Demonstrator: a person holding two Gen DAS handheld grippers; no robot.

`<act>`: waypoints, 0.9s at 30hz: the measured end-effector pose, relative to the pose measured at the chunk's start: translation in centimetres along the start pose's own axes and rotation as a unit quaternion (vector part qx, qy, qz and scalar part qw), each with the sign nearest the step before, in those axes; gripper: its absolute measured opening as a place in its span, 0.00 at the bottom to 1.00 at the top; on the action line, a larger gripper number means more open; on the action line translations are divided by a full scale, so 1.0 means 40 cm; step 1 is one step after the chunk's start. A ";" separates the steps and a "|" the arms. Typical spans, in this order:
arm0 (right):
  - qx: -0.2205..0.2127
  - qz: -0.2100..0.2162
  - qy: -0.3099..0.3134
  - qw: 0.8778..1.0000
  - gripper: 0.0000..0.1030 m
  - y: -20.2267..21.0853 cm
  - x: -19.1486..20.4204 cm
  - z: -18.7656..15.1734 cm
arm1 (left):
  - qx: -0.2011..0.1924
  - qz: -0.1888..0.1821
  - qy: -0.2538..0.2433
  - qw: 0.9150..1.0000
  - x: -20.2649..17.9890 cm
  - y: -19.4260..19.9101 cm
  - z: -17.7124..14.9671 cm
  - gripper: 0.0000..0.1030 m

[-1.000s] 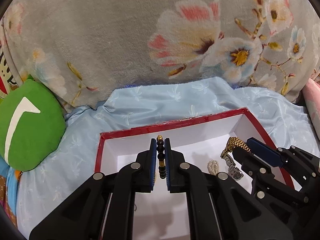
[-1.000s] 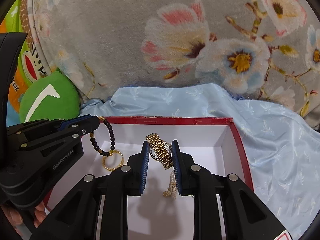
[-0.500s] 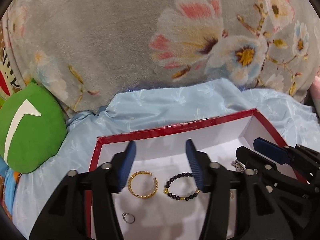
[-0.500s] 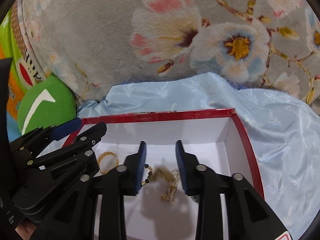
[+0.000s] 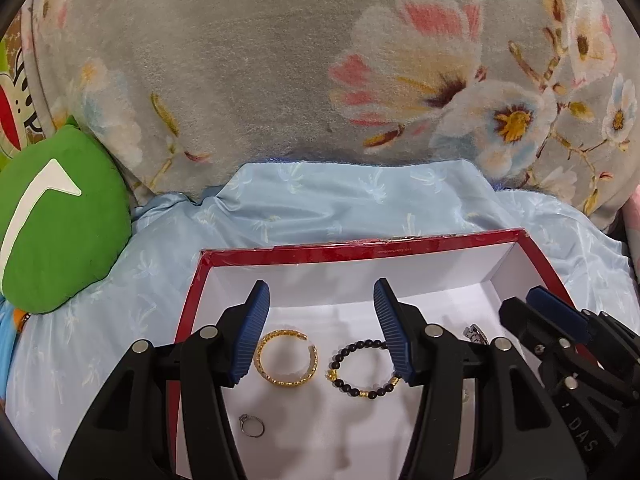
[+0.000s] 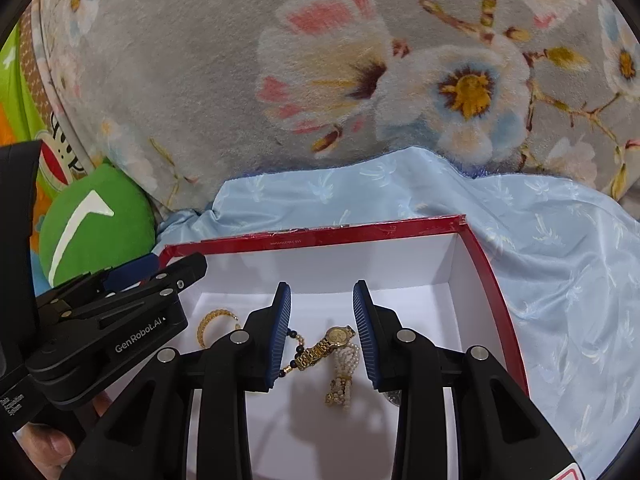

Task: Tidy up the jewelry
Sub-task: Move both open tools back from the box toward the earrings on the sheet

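A red-rimmed box (image 5: 360, 245) with a white inside lies on a pale blue cloth. On its floor rest a gold bangle (image 5: 286, 360), a black bead bracelet (image 5: 364, 368) and a small silver ring (image 5: 251, 431). My left gripper (image 5: 320, 300) hangs open above the bangle and the beads, touching neither. In the right wrist view a gold watch (image 6: 328, 342) lies beside a pearl bracelet (image 6: 344, 376). My right gripper (image 6: 322, 292) stands open over them, its pads clear of the watch. Part of a silver watch (image 6: 394, 396) shows behind the right finger.
A grey floral blanket (image 5: 280, 80) rises behind the box. A green cushion (image 5: 52, 232) sits at the left. Blue cloth (image 6: 560, 280) spreads to the right of the box. A person's hand (image 6: 48, 448) shows at the lower left under the left gripper (image 6: 160, 272).
Both grippers opened. The left one let go of the black bead bracelet, which now lies on the box floor. The right one released the gold watch beside the pearls.
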State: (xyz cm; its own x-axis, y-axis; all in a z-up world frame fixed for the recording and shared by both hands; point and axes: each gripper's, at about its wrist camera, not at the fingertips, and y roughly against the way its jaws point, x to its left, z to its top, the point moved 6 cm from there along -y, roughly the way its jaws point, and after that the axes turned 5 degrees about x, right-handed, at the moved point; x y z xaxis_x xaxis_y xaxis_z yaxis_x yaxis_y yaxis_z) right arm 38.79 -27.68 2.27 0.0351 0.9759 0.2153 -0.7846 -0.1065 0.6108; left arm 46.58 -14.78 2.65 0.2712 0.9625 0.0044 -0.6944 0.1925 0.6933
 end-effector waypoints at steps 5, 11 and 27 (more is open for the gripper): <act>-0.032 -0.011 0.012 0.999 0.36 0.087 0.017 -0.055 | -0.017 0.006 0.000 1.000 0.006 0.049 -0.013 0.57; -0.046 0.005 0.049 0.998 0.36 0.290 0.059 -0.214 | -0.032 0.001 -0.014 0.999 0.026 0.208 -0.131 0.60; 0.033 -0.006 0.005 0.999 0.37 0.640 0.050 -0.741 | 0.108 -0.070 -0.007 0.992 0.020 0.500 -0.700 0.69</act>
State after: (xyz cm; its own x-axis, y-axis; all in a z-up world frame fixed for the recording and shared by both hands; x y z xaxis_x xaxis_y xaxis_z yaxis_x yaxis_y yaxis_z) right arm 0.44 -22.81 -4.26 0.0380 0.9789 0.2006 -0.7410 -0.1071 0.6630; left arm 14.26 -4.81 -3.65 0.3659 0.9259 -0.0944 -0.4898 0.2778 0.8264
